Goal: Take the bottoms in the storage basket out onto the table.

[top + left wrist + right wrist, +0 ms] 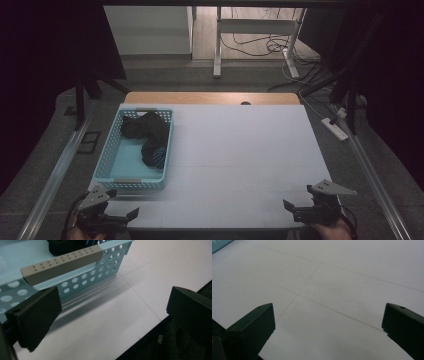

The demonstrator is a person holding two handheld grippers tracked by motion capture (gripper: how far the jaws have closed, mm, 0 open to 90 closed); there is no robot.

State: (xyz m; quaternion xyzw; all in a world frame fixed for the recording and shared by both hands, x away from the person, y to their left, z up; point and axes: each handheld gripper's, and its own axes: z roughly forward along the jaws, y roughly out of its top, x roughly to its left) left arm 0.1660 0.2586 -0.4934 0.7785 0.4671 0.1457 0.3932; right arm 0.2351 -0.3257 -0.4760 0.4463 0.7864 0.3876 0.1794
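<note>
A: Near basket (111, 170), front corner: left gripper (117, 212), fingers apart, empty. Right gripper (300, 207): well right of basket, fingers apart, empty.

B: Socks (148, 137): inside basket, far half. Step, likely: pre-reach. Next: left gripper up over basket rim, down onto a sock.

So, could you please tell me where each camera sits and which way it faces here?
High view: above the near edge, facing forward and down on the white table; both hands and the left gripper and right gripper show.
Left gripper view: on the left gripper, facing the blue basket; open jaws show.
Right gripper view: on the right gripper, facing bare table; open jaws show.
High and left views share the basket.
</note>
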